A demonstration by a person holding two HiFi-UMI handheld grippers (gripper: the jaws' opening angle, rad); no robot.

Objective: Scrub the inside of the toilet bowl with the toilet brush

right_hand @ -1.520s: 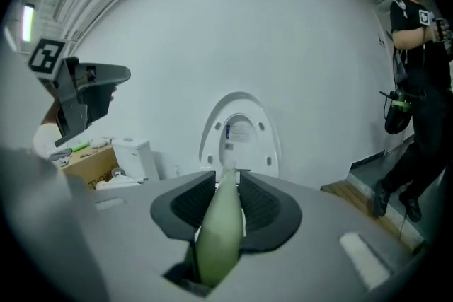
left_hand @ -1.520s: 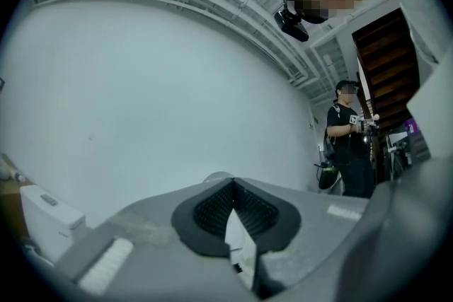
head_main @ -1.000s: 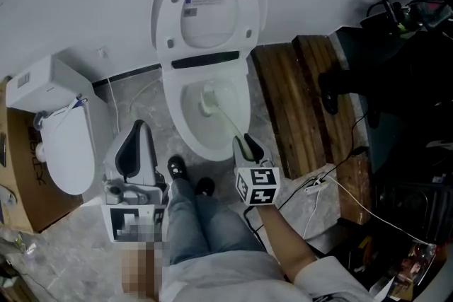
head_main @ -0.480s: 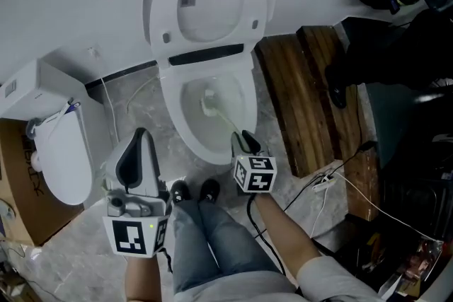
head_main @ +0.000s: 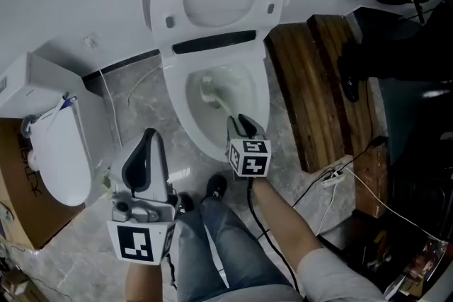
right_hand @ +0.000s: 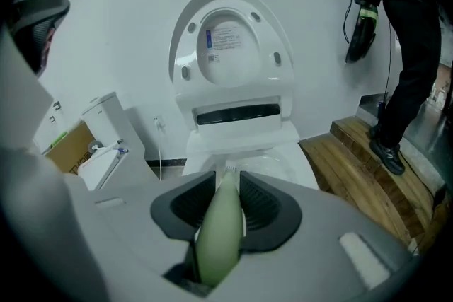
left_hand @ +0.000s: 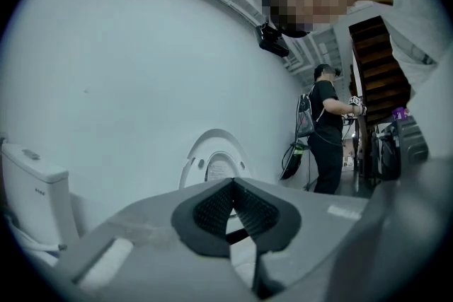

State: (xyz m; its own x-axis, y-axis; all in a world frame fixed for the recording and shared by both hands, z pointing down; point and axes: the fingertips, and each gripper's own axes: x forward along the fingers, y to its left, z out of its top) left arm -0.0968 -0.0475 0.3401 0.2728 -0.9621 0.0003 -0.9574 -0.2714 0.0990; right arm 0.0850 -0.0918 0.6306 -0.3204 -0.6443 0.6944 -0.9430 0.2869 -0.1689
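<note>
R gripper (right_hand: 226,186) fingers pinch toilet brush (right_hand: 219,231) handle: light, stiff, prob. slick plastic, so hold near its end. L gripper (left_hand: 233,184) fingers pressed together, empty.

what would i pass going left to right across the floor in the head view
second white toilet → left gripper → toilet bowl → wooden platform
</note>
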